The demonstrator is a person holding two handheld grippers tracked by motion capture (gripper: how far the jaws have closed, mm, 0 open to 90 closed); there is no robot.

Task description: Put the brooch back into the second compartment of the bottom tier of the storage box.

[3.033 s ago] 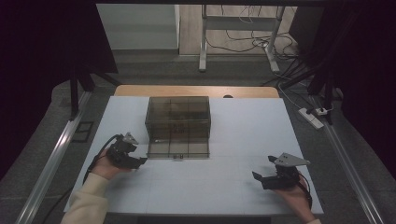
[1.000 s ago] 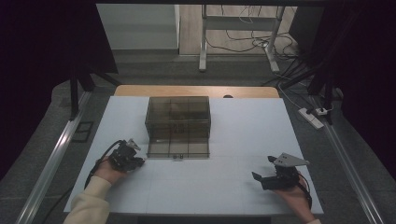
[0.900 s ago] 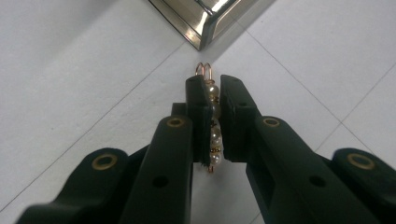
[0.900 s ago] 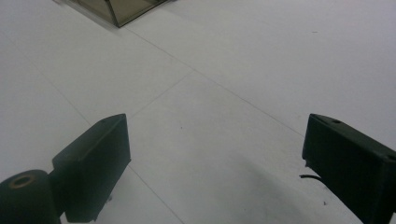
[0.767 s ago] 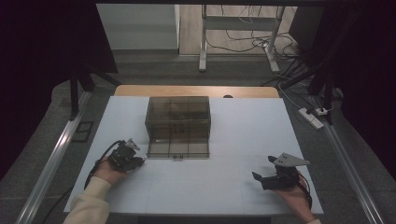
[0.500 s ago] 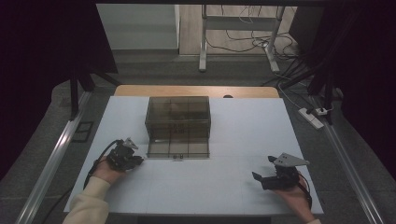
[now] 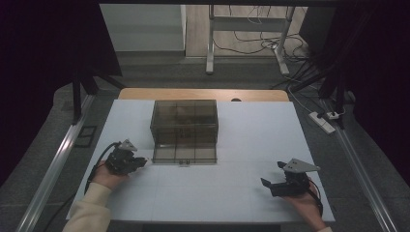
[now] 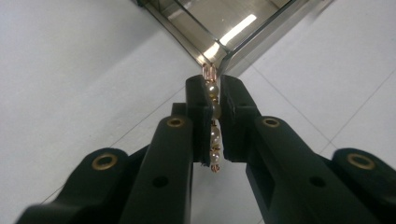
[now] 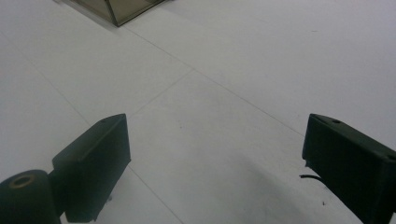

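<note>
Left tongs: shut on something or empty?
Shut on a pearl strand: the left tongs pinch the beads between both pads, near the box corner.

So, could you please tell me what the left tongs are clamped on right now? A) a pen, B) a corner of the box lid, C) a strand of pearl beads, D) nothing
C: in the left gripper view, the left tongs are shut on a strand of pearl beads with gold-coloured links, near the smoky transparent box.

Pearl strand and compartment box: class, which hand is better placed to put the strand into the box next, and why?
Left, probably. The left gripper is already shut on the pearl strand and sits beside the compartment box, near its front left corner. The right gripper is open, empty and farther away across the table.
</note>
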